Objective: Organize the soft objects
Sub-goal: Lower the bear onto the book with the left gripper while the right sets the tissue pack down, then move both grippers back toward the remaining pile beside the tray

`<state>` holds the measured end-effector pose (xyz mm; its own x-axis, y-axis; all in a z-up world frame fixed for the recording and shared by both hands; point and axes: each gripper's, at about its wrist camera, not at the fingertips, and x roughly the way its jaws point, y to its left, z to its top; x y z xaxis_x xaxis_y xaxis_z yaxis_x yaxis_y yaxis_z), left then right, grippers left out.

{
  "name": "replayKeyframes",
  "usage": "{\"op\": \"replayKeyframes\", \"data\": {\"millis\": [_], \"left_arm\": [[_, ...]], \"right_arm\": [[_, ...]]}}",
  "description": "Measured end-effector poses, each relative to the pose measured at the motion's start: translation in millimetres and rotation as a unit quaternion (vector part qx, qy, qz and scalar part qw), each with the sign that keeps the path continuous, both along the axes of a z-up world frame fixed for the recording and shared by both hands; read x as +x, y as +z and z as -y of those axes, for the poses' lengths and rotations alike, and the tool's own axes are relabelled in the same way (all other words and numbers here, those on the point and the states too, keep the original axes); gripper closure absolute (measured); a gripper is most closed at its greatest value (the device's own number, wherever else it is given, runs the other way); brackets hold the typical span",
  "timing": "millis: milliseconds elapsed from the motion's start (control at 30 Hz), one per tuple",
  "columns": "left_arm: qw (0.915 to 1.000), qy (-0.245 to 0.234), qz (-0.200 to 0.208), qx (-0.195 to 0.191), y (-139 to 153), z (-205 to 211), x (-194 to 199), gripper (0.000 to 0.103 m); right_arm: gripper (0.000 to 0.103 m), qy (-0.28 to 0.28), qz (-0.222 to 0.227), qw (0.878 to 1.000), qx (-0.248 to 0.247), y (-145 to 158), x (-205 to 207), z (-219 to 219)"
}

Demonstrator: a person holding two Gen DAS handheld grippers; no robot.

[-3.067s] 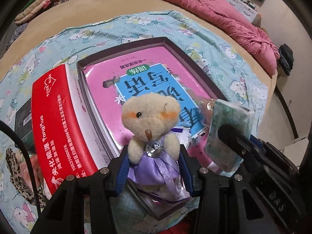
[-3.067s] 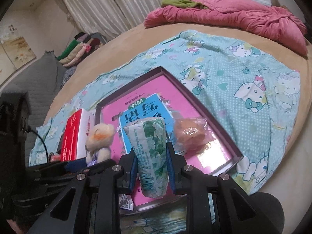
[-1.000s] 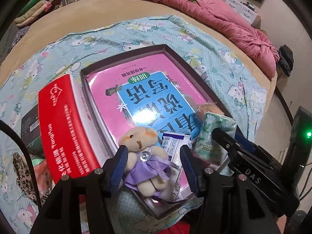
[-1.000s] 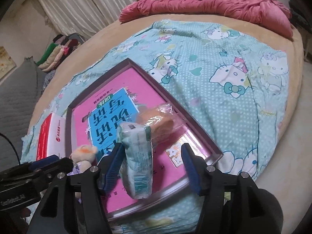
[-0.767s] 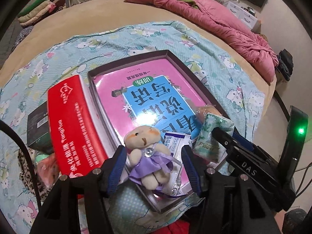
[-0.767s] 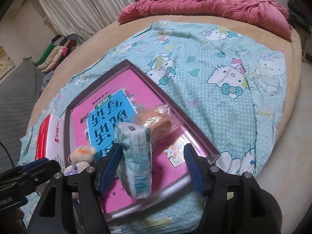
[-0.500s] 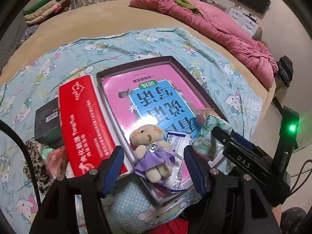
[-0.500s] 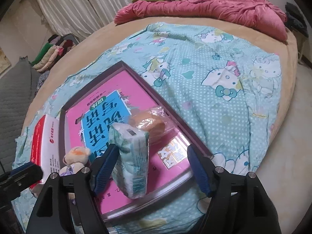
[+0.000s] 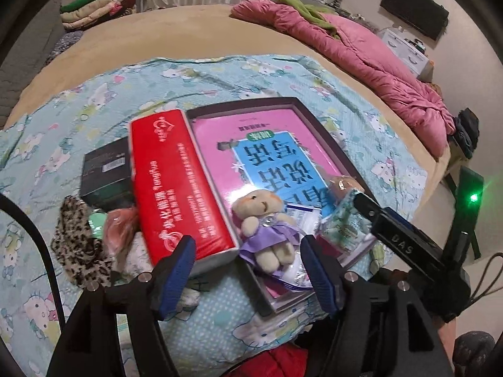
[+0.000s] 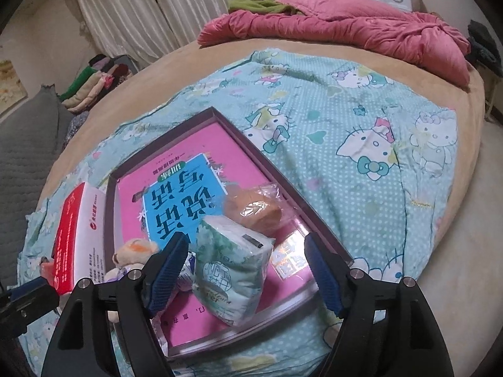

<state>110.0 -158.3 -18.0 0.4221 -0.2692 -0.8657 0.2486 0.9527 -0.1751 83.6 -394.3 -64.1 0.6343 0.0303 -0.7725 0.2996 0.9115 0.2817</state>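
On the bed, over a teal cartoon-print sheet [image 10: 361, 119], sits a shallow dark-rimmed tray [image 10: 283, 169] lined by a pink book with a blue panel [image 9: 270, 157].

Left gripper [image 9: 248, 264]: jaws have just been opening and stand wide, both blue pads clear of everything. The small bear in a purple dress [image 9: 267, 220] lies on its back at the tray's near edge, between the 2 fingers in line of sight but untouched. A flat white sachet [image 9: 301, 216] lies just beside the bear.

Right gripper [image 10: 245, 273]: jaws apart, nothing clamped. The green-and-white tissue pack [image 10: 229, 276] rests tilted on the book between the pads; the left pad looks close to it, contact cannot be told. Behind the pack, touching it, a bun in clear wrap [image 10: 254, 210].

Outside the tray, against its left rim: a red-and-white carton [image 9: 179, 182]. Further left, a dark box [image 9: 107, 172], a leopard-print cloth [image 9: 78, 245] and a pink bundle [image 9: 119, 226]. A pink quilt [image 10: 345, 28] is heaped at the bed's far side.
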Motion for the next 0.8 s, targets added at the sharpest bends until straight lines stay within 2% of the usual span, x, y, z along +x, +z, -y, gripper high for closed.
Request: {"op": "replayKeyframes", "data": {"millis": [367,800], "left_arm": [[0.9998,0.012,0.013,0.007,8,-14,-8,0.03],[0.9989,0.03,0.029,0.02,13,-36,-16,0.029]], "right_arm": [[0.023,0.012,0.078,0.997,-0.021,30,-11,-10],[0.022,0.04,0.099,0.993,-0.049,46,-18,-32]]}}
